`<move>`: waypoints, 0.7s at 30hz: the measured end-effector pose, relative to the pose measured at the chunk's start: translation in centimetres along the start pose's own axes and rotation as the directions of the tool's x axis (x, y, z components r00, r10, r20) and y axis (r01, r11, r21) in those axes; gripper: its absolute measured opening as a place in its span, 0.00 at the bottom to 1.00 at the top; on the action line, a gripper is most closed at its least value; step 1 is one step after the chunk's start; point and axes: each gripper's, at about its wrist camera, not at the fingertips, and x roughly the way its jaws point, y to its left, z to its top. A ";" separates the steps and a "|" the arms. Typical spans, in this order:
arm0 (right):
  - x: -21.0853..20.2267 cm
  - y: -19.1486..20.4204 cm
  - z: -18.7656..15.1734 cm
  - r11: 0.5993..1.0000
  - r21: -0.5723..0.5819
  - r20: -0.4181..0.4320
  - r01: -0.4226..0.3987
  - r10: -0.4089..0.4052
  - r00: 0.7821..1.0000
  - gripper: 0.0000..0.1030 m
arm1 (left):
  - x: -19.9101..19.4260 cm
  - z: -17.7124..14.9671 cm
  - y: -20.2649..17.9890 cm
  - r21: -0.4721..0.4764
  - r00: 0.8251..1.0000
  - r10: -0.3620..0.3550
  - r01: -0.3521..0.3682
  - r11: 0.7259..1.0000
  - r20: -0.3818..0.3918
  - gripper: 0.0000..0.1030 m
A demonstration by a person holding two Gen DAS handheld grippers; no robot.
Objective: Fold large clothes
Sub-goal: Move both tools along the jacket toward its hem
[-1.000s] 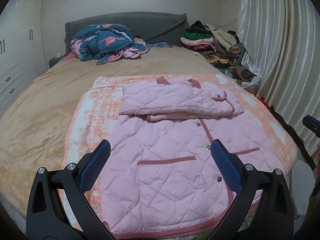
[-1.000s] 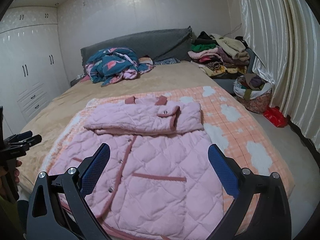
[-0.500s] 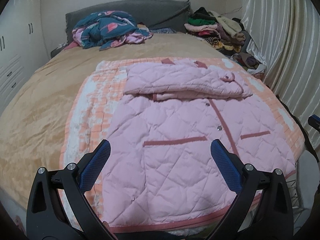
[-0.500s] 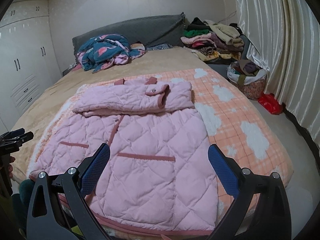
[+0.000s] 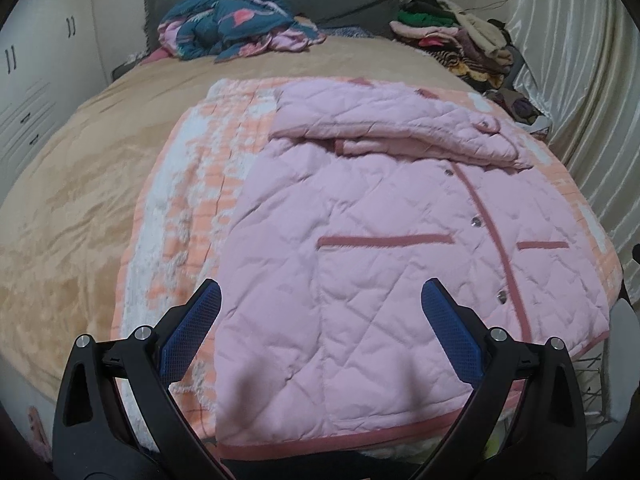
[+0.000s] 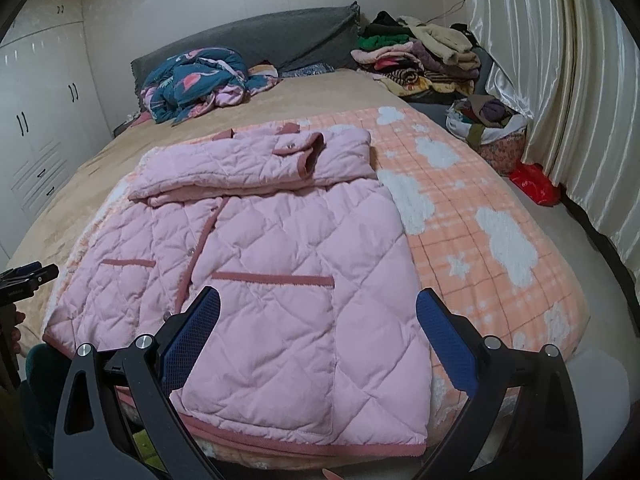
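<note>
A pink quilted jacket (image 5: 380, 248) (image 6: 272, 264) lies flat, front up, on an orange-and-white blanket (image 5: 188, 184) (image 6: 492, 236) near the foot of the bed. Both sleeves (image 5: 384, 128) (image 6: 256, 164) are folded across its chest. Its darker pink hem (image 5: 360, 440) (image 6: 312, 440) runs along the bed's near edge. My left gripper (image 5: 320, 316) hovers open above the jacket's lower left part, nothing between its blue pads. My right gripper (image 6: 318, 316) hovers open above the lower right part, also empty. The left gripper's tip (image 6: 28, 276) shows at the right wrist view's left edge.
A tan bedspread (image 5: 80, 168) covers the bed. A crumpled teal and pink quilt (image 5: 232, 20) lies by the grey headboard (image 6: 280, 36). Stacked clothes (image 6: 416, 56) sit at the far right corner. A bag of clothes (image 6: 488, 128), a red bag (image 6: 536, 184) and curtains (image 6: 560, 80) stand right.
Both grippers have come down and closer to the jacket's hem end; the jacket now fills more of each view. The jacket itself has not moved. Both grippers stay open.
</note>
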 end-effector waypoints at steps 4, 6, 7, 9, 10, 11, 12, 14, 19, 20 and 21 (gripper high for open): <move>0.7 -0.4 -0.7 1.000 0.005 -0.024 0.002 -0.002 1.000 0.95 | 1.0 -0.8 1.0 -0.020 0.999 0.006 -0.007 1.000 -0.038 0.91; 1.0 -0.5 -1.2 1.000 0.005 -0.035 0.003 -0.003 0.999 0.95 | 1.5 -1.2 1.5 -0.033 0.998 0.009 -0.011 0.999 -0.061 0.91; 1.1 -0.6 -1.3 1.000 0.006 -0.040 0.002 -0.002 0.999 0.95 | 1.7 -1.4 1.7 -0.041 0.998 0.006 -0.009 0.999 -0.070 0.91; 1.4 -0.8 -1.8 1.000 0.010 -0.052 0.003 -0.002 0.999 0.95 | 2.2 -1.7 2.3 -0.058 0.995 0.005 -0.011 0.998 -0.095 0.91; 1.5 -1.0 -2.0 1.000 0.012 -0.057 0.003 -0.002 0.998 0.95 | 2.4 -1.9 2.4 -0.062 0.995 0.006 -0.013 0.998 -0.102 0.91; 1.6 -1.1 -2.2 1.000 0.014 -0.061 0.004 -0.003 0.998 0.95 | 2.5 -2.0 2.5 -0.065 0.994 0.009 -0.016 0.998 -0.110 0.91; 1.7 -1.3 -2.5 1.000 0.016 -0.068 0.005 -0.004 0.998 0.95 | 2.7 -2.2 2.6 -0.065 0.993 0.012 -0.020 0.998 -0.120 0.91; 2.1 -1.6 -2.9 1.000 0.021 -0.082 0.008 -0.006 0.997 0.95 | 3.0 -2.4 2.6 -0.060 0.991 0.011 -0.019 0.998 -0.132 0.91; 2.7 -2.4 -4.0 0.999 0.031 -0.114 0.010 -0.007 0.993 0.95 | 3.7 -3.2 2.7 -0.059 0.985 0.017 -0.028 0.998 -0.174 0.91; 2.9 -2.6 -4.3 0.999 0.033 -0.123 0.011 -0.006 0.992 0.95 | 3.9 -3.4 2.8 -0.058 0.983 0.017 -0.028 0.998 -0.182 0.91; 3.0 -2.7 -4.5 0.999 0.034 -0.128 0.011 -0.006 0.992 0.95 | 4.0 -3.5 2.8 -0.058 0.982 0.017 -0.028 0.998 -0.189 0.91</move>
